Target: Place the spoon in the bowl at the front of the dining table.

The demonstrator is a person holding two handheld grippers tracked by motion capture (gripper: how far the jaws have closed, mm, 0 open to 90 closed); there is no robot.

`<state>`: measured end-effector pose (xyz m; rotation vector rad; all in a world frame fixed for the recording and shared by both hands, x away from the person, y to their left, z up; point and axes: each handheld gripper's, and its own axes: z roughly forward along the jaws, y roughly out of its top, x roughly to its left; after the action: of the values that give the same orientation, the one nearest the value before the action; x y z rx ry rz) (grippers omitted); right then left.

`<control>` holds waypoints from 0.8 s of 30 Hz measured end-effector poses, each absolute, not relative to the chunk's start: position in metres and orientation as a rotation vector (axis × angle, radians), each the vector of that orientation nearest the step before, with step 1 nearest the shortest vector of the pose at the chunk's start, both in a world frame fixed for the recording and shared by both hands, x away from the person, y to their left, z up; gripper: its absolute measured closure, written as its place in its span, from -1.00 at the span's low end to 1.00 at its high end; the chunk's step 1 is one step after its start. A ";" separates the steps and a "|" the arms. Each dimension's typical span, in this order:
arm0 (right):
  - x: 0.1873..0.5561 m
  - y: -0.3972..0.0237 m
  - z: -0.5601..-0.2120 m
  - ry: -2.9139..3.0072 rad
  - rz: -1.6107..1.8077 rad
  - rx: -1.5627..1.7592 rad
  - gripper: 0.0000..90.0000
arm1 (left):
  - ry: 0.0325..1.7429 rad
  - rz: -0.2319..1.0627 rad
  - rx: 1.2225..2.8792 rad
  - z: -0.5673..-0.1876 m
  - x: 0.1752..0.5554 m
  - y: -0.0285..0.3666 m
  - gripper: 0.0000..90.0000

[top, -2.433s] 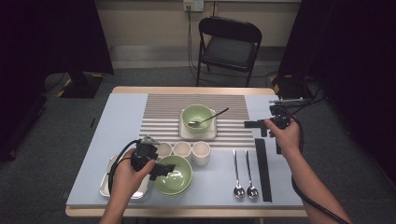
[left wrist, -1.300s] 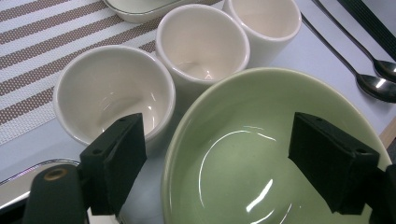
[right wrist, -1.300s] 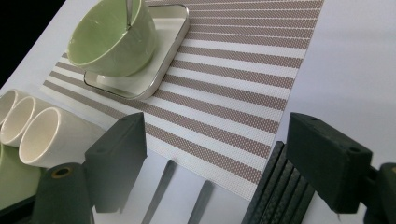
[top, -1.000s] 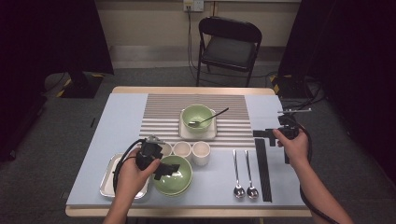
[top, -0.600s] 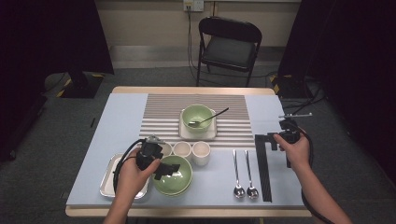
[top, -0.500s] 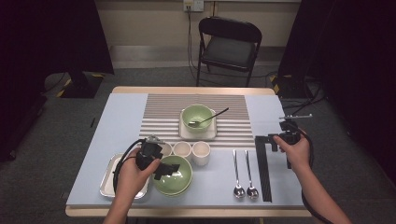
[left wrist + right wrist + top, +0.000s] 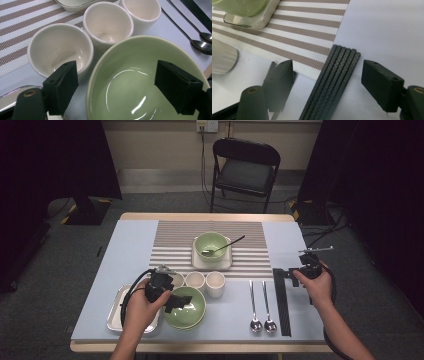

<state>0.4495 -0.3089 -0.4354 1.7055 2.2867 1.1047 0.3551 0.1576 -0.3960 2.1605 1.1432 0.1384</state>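
My left gripper (image 7: 176, 301) hovers over the near green bowl (image 7: 192, 312). In the left gripper view its jaws stand open (image 7: 120, 90), one beside a white cup (image 7: 58, 47), the other over the green bowl (image 7: 140, 82); the bowl's rim runs between them, untouched. My right gripper (image 7: 281, 272) is low at the far end of a flat bundle of black chopsticks (image 7: 282, 306). In the right gripper view the black chopsticks (image 7: 342, 62) lie between its jaws (image 7: 329, 85), which have just been closing a little. The pads stand apart from the sticks.
Three white cups (image 7: 196, 280) stand in a row behind the near bowl. A second green bowl with a spoon sits on a square plate (image 7: 212, 262) on the striped mat (image 7: 172, 245). Two spoons (image 7: 260, 307) lie left of the chopsticks. A metal tray (image 7: 116, 312) is at front left.
My right gripper has come down and nearer to the table's front, onto the far end of the chopsticks. The left gripper has stayed over the near green bowl.
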 end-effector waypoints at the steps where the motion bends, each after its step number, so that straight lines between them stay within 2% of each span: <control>1: 0.449 -0.310 -0.436 2.286 1.101 1.706 -0.41 | 1.145 0.139 2.159 -0.396 0.355 0.157 -0.59; 11: 0.446 -0.318 -0.444 2.284 1.031 1.726 -0.23 | 1.143 0.134 2.159 -0.397 0.355 0.157 -0.59; 24: 0.444 -0.323 -0.450 2.274 0.926 1.734 -0.19 | 1.141 0.133 2.161 -0.397 0.356 0.157 -0.59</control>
<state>0.4436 -0.3229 -0.4496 1.7338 2.2739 0.9257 0.3561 0.1568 -0.3971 2.1613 1.1409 0.1328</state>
